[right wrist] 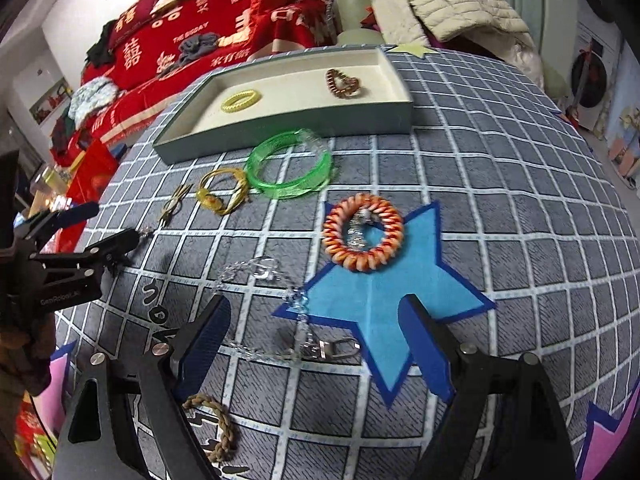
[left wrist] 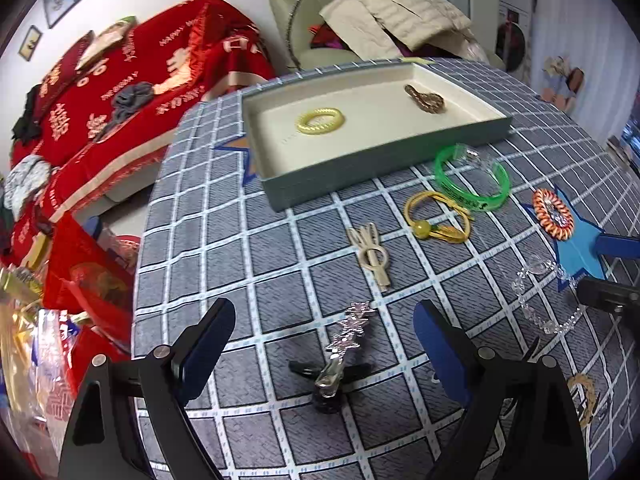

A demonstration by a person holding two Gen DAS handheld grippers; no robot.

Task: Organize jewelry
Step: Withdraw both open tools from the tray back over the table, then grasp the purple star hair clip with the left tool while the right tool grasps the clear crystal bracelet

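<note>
Left hand-held gripper (left wrist: 324, 344) is spread wide and empty, hanging right over the sparkly star hair clip (left wrist: 342, 354), which lies between the fingers on the table (left wrist: 240, 248). Its long axis runs pretty much straight away from the gripper, star end far and clear clamp end near, so the fingers would close across its narrow width, which looks about right.

Right hand-held gripper (right wrist: 316, 340) is also spread with nothing in it. Between its fingers sit the metal clasp and lower loop of the clear bead chain (right wrist: 272, 312), and the chain trails up and to the left from there.

So each hand is nearest its own piece. Further out past both, the tray (left wrist: 360, 184) sits dead ahead, already holding a yellow coil ring (left wrist: 320, 121) and a brown coil tie (left wrist: 426, 99).
</note>
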